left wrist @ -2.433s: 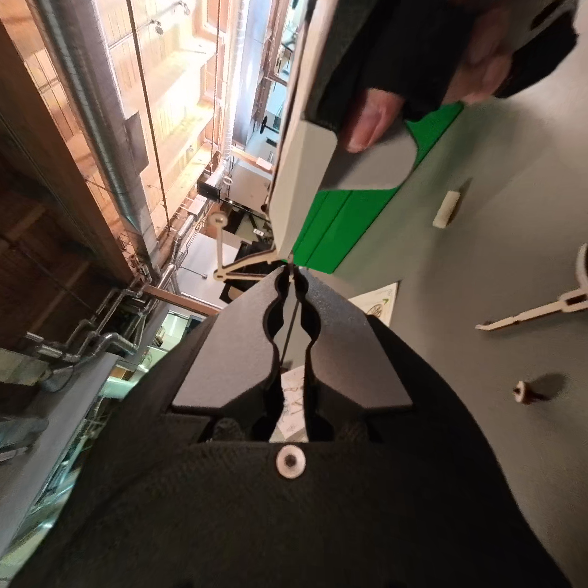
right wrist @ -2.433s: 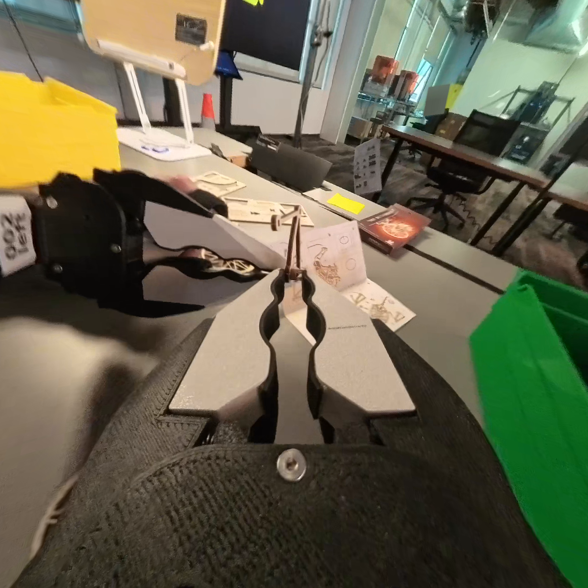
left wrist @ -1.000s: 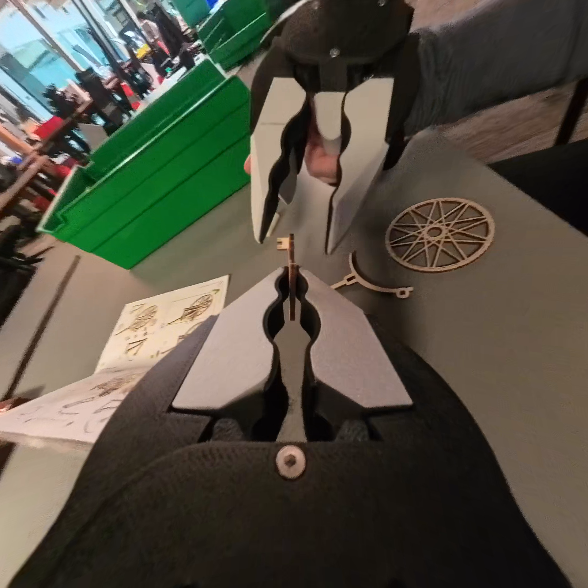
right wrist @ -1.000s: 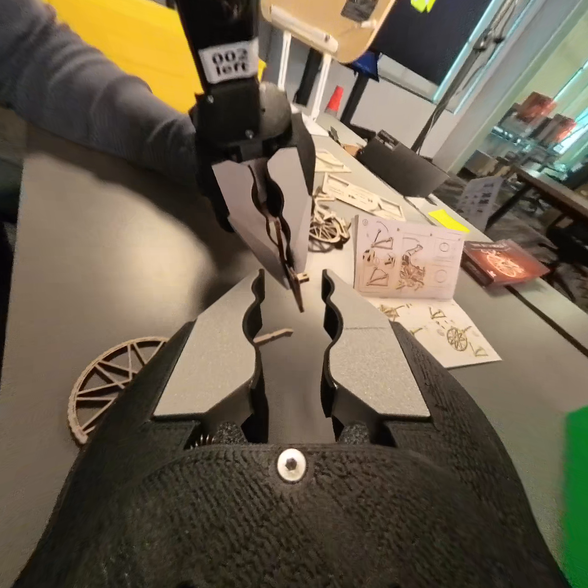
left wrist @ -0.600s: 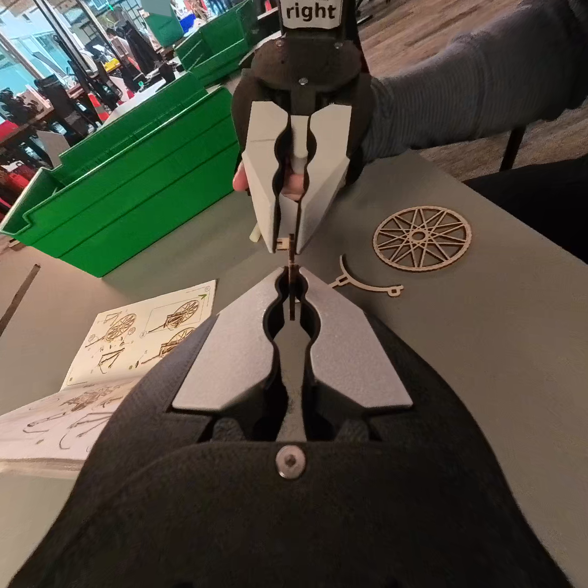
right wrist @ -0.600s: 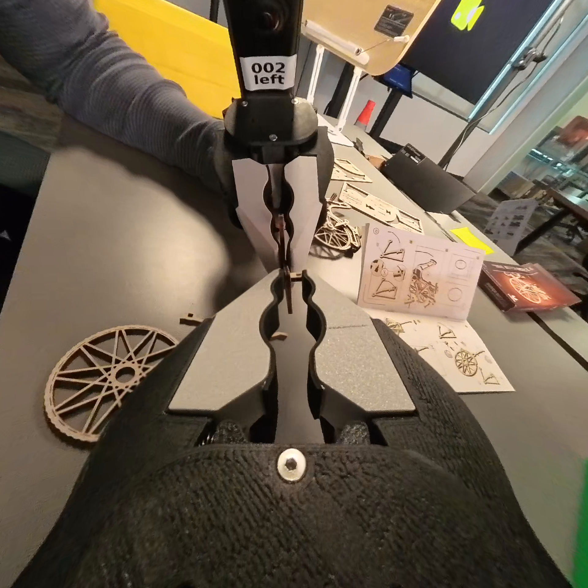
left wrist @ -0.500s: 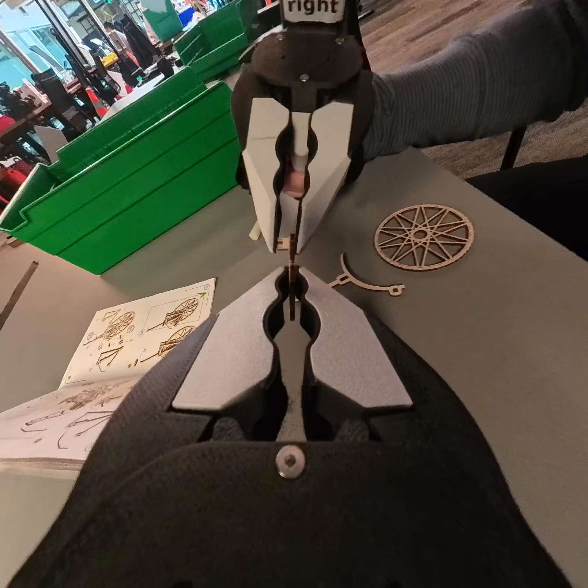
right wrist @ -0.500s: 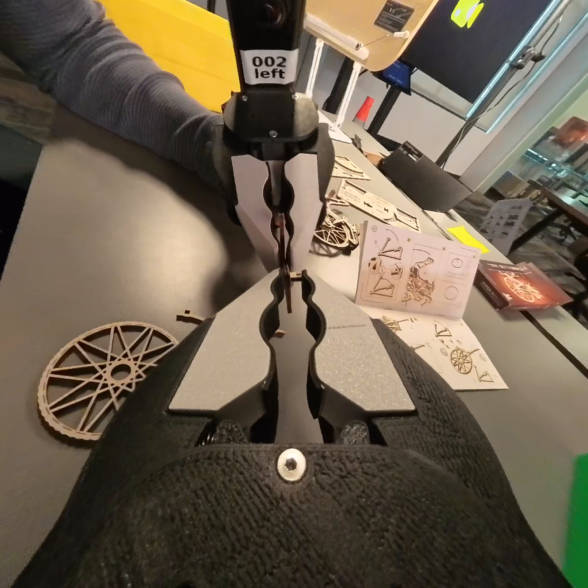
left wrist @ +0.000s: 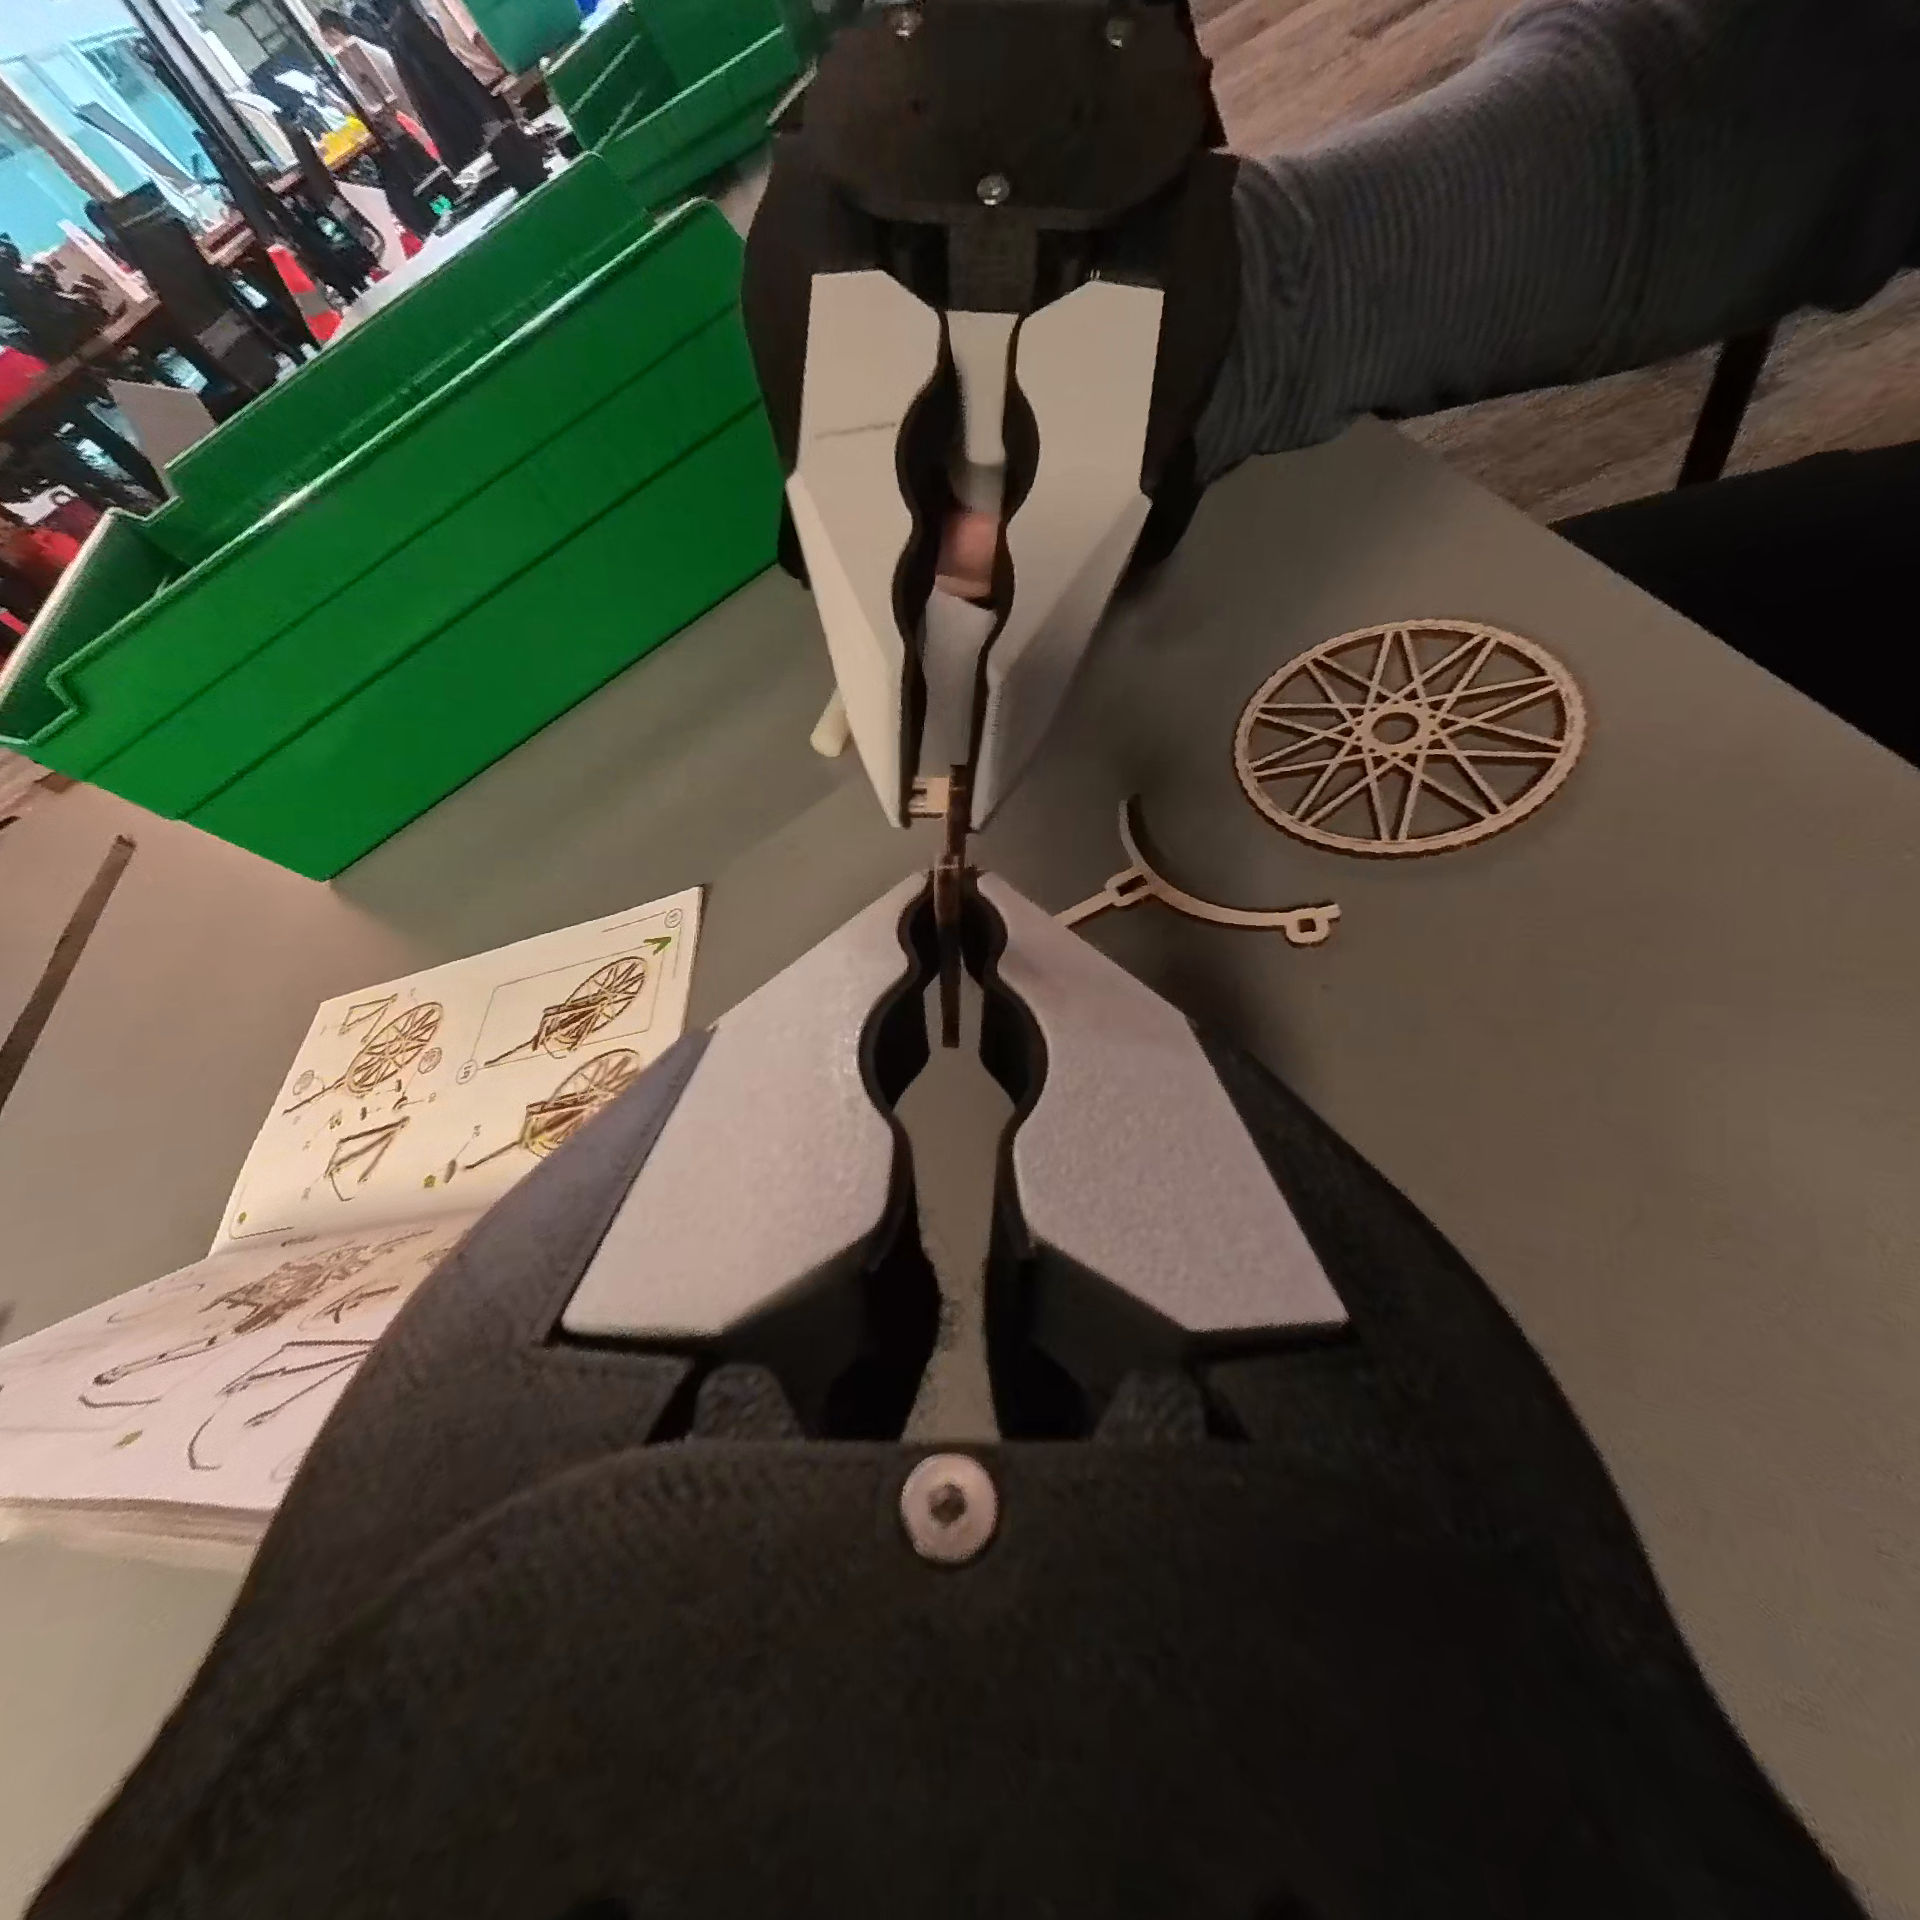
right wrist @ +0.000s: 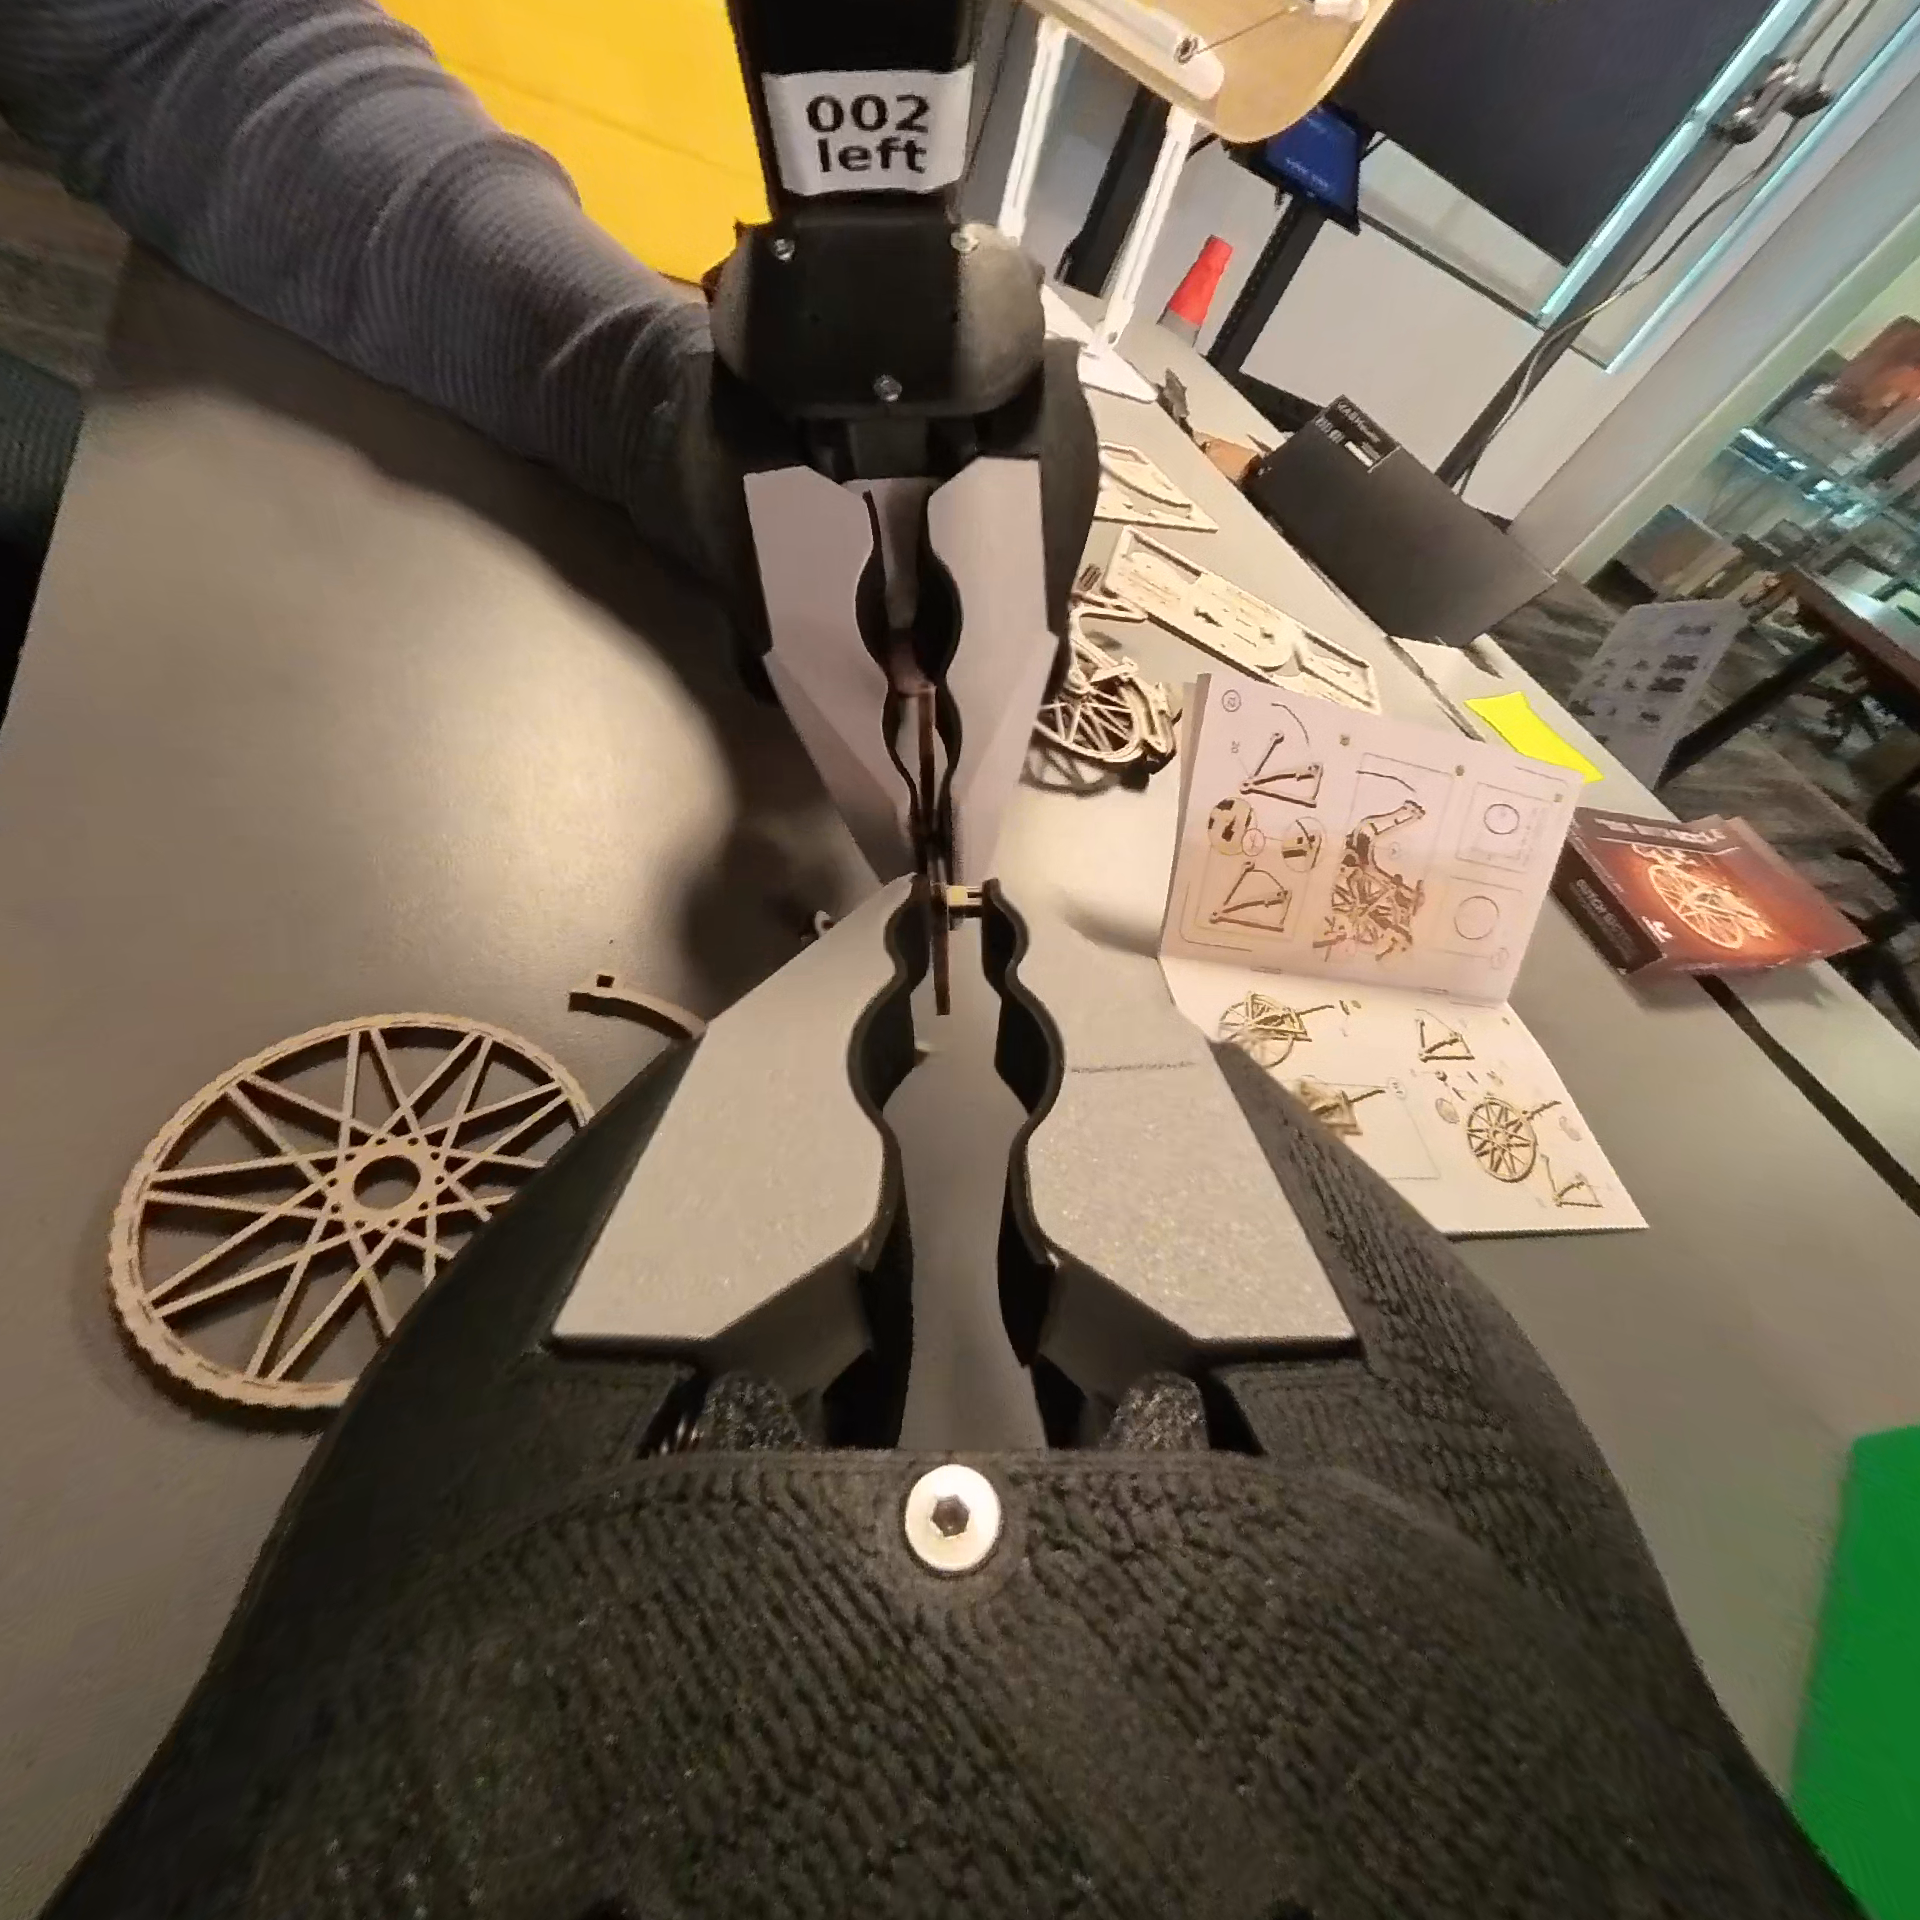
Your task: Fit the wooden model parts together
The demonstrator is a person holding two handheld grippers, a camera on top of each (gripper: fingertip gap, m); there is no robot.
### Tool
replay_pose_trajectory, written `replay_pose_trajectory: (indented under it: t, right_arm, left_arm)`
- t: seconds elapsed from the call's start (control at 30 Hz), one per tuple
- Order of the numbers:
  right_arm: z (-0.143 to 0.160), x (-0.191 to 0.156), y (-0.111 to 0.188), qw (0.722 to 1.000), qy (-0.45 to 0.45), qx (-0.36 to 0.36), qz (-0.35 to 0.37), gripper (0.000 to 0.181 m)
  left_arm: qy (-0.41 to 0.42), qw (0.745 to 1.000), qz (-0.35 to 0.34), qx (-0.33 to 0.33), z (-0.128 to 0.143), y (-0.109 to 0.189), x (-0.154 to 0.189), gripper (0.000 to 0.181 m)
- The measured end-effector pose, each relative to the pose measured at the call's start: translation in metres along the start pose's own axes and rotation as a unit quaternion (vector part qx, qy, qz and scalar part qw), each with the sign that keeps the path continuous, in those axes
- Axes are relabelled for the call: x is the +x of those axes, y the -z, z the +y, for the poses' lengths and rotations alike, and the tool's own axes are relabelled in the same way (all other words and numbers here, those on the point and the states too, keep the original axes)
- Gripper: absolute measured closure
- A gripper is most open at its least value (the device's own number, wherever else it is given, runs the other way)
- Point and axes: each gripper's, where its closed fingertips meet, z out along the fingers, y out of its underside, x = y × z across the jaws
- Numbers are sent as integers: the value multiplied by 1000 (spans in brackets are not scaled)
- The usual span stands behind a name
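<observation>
My left gripper (left wrist: 951, 883) is shut on a thin dark wooden strip (left wrist: 949, 987) held edge-on. My right gripper (right wrist: 951, 894) faces it tip to tip and is shut on the far end of the same strip (right wrist: 940, 966), where a small pale cross peg (right wrist: 961, 894) sits. The right gripper shows opposite in the left wrist view (left wrist: 943, 816), and the left gripper shows in the right wrist view (right wrist: 932, 852). Both hold the strip above the grey table (left wrist: 1558, 1143). A wooden spoked wheel (left wrist: 1408, 738) and a curved wooden arc (left wrist: 1195, 904) lie flat on the table.
Green bins (left wrist: 416, 520) stand at the back left in the left wrist view. Instruction sheets (right wrist: 1351, 862) lie open beside a half-built wooden model (right wrist: 1101, 717), wooden part sheets (right wrist: 1226, 613) and a dark box (right wrist: 1704, 904). A small white peg (left wrist: 828, 738) lies on the table. The tips of both grippers are at nearly the same place. My left gripper's tips are some 5 centimeters from the curved wooden arc (left wrist: 1195, 904).
A second ago my right gripper was open around the strip; it has closed on it. Both grippers have since drawn slightly closer together, tips nearly touching.
</observation>
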Motion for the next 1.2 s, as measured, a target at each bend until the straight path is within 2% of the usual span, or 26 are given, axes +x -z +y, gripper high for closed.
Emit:
replay_pose_trajectory:
  t: [0.1, 0.17, 0.2, 0.33, 0.57, 0.7, 0.8, 0.87, 0.97, 1.03, 1.07, 1.13, 1.2]
  right_arm:
    - [-10, 16, 1, 997, 19, 35, 66, 168]
    - [-16, 24, 7, 992, 26, 64, 103, 139]
    - [-18, 28, 10, 990, 26, 71, 117, 134]
    - [-23, 45, 21, 975, 77, 84, 192, 134]
    - [-28, 59, 31, 953, 122, 82, 265, 134]
    - [-40, 55, 36, 929, 195, 78, 304, 134]
    - [-46, 47, 31, 907, 265, 57, 323, 135]
    - [-43, 45, 24, 892, 306, 27, 331, 135]
    - [-35, 41, 12, 880, 347, -15, 325, 135]
    - [-29, 45, 10, 875, 352, -37, 329, 137]
    - [-26, 47, 9, 876, 349, -45, 329, 137]
    - [-22, 51, 10, 881, 332, -52, 332, 139]
    - [-18, 55, 11, 892, 303, -56, 332, 140]
  left_arm:
    - [25, 999, -31, 23, -7, 2, -13, 180]
    - [52, 996, -67, 32, -7, 6, -27, 180]
    - [68, 994, -75, 43, -9, 8, -31, 180]
    - [205, 967, -46, 142, -34, 22, -44, 180]
    - [339, 894, 56, 287, -64, 46, -47, 181]
    - [376, 866, 92, 315, -68, 51, -48, 181]
    - [382, 864, 81, 317, -65, 51, -52, 180]
    - [378, 872, 61, 304, -60, 48, -54, 180]
    - [332, 909, -50, 247, -41, 41, -67, 181]
    - [221, 945, -185, 155, -19, 40, -80, 181]
    - [145, 950, -255, 103, -9, 44, -87, 180]
    - [-1, 930, -366, 31, -4, 54, -98, 180]
    - [-126, 905, -405, -19, -9, 53, -93, 180]
